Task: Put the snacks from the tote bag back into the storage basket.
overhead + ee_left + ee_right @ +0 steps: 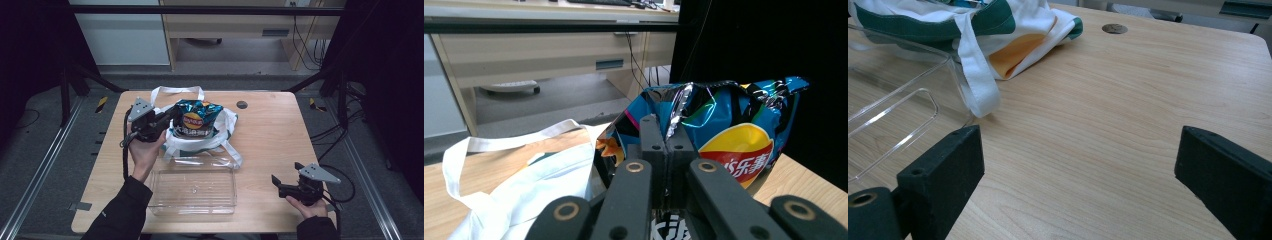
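One crisp bag [196,119] is pinched in the left gripper [167,121] above one white tote [220,137] near the worktop's [270,130] far edge; one clear tray [192,191] sits at the near edge; the right gripper [284,181] has its jaws wide, holding nothing.

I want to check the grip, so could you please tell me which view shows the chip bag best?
The left gripper view: the chip bag looms close, its crinkled edge pinched by the left gripper. The high view shows it small above the tote bag. The right gripper view has the tote bag, not the chips.

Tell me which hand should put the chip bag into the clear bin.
Left. The left gripper is already shut on the chip bag over the tote bag; the right gripper rests open, apart from the clear bin.
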{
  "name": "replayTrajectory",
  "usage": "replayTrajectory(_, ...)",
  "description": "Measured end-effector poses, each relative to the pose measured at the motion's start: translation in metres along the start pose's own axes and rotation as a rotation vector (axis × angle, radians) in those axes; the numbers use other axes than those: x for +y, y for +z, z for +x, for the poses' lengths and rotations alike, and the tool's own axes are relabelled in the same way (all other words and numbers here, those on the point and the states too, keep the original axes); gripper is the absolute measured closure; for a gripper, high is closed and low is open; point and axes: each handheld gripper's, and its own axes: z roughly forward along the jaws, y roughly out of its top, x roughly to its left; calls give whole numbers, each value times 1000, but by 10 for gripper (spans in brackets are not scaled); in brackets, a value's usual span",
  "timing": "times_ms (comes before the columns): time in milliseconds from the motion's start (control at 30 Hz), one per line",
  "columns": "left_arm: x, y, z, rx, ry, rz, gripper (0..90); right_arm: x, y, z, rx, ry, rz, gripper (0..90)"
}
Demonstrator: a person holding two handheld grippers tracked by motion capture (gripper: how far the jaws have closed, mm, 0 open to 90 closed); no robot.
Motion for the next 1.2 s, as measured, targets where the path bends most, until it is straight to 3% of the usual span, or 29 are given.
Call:
replayTrajectory(600,13,-47,-10,-24,3,-49,898,1,-1,1,-3,-6,-8,59)
replayTrajectory(1200,-7,-87,-22,-80,-11,-75,898,1,-2,2,-2,-9,-12,59)
